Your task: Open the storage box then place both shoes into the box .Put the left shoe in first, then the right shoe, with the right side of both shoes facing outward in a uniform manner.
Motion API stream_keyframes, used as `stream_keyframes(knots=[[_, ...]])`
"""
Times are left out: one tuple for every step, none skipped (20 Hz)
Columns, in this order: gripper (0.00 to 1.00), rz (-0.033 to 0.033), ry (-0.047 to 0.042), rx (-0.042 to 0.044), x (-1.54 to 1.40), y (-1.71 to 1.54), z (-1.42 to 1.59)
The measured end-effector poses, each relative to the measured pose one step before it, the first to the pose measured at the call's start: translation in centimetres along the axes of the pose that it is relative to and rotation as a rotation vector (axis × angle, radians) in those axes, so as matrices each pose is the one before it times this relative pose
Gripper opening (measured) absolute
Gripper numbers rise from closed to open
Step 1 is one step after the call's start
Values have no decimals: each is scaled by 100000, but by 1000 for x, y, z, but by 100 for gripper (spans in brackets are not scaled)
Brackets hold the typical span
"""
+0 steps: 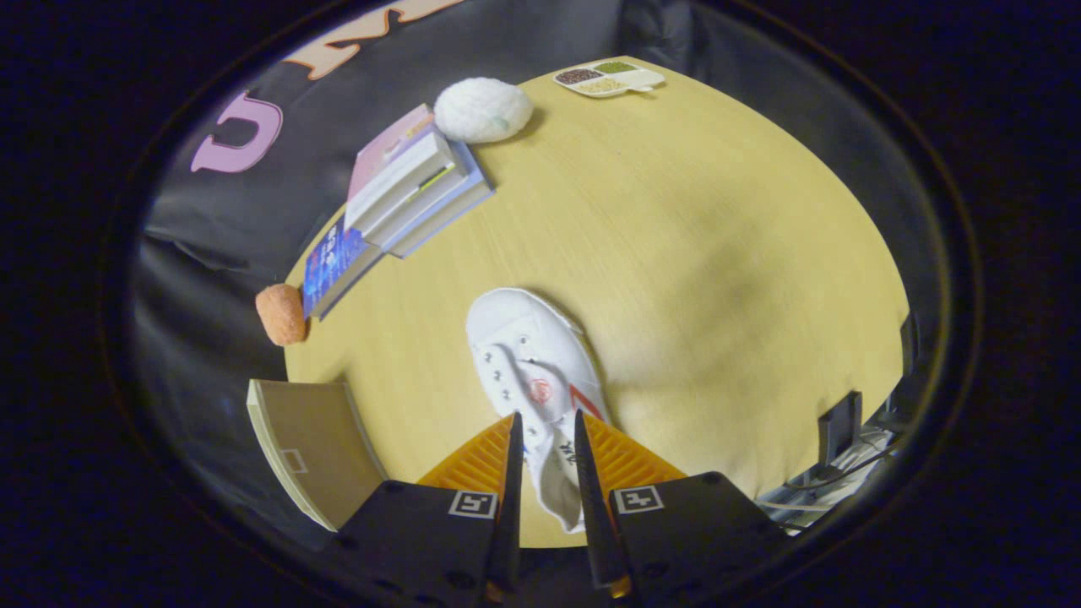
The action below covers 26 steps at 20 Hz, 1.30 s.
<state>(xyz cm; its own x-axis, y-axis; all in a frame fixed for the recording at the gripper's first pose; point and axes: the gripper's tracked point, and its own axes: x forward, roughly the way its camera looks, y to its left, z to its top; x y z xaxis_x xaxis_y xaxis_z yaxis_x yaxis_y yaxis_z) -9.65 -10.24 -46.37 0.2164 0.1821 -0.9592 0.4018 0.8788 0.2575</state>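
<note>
A white lace-up shoe [524, 355] with a red mark on its side lies along my gripper's line, toe pointing away toward the middle of the round yellow table [718, 253]. My gripper [547, 422] is shut on the shoe near its collar, both fingers pressing its sides, and the heel end runs back between them. The shoe casts a narrow shadow beside its toe; whether it rests on the table or hangs just above it I cannot tell. A beige storage box [312, 447] stands to the left of the fingers at the table's edge, one flat panel facing me.
A stack of books [405, 194] lies beyond the box on the left. A white fluffy ball [481, 110] sits behind the books and an orange ball [281, 314] at their near end. A divided dish of grains [608, 78] sits at the far edge.
</note>
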Motion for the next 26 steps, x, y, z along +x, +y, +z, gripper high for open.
stream_keyframes(knots=[[36,-1117,1271,-596,458,-726,8],[36,-408,989,-471,418,-465,-24],[36,-184,1141,-631,480,-112,-322],[36,24,1155,-863,541,-147,-114],[36,-223,952,-842,566,40,-50],[36,-745,950,-941,474,-295,76],[36,-401,621,-751,524,22,-35],[36,-50,925,-975,372,53,-27],[36,-439,1063,-1246,399,-76,-143],[36,-29,833,-884,312,85,-26],[36,178,432,-506,225,-29,94],[36,741,662,-20,123,-25,52],[36,1312,814,193,209,11,-58],[36,1803,420,405,3,50,43],[36,1814,27,687,154,-32,-2],[36,2320,-297,216,50,57,-68],[36,2351,-1153,461,66,-13,-60],[32,1320,-1673,1698,837,-187,-281],[27,1389,-1610,1480,-866,0,410],[23,420,-1870,424,271,34,97],[23,57,-3248,938,-641,-33,343],[13,936,-132,78,-893,338,-251],[4,1303,243,1114,692,195,-890],[3,1880,-659,3424,-263,235,-211],[3,2995,-165,4661,-350,295,-132],[3,3215,438,4890,-229,348,-241]])
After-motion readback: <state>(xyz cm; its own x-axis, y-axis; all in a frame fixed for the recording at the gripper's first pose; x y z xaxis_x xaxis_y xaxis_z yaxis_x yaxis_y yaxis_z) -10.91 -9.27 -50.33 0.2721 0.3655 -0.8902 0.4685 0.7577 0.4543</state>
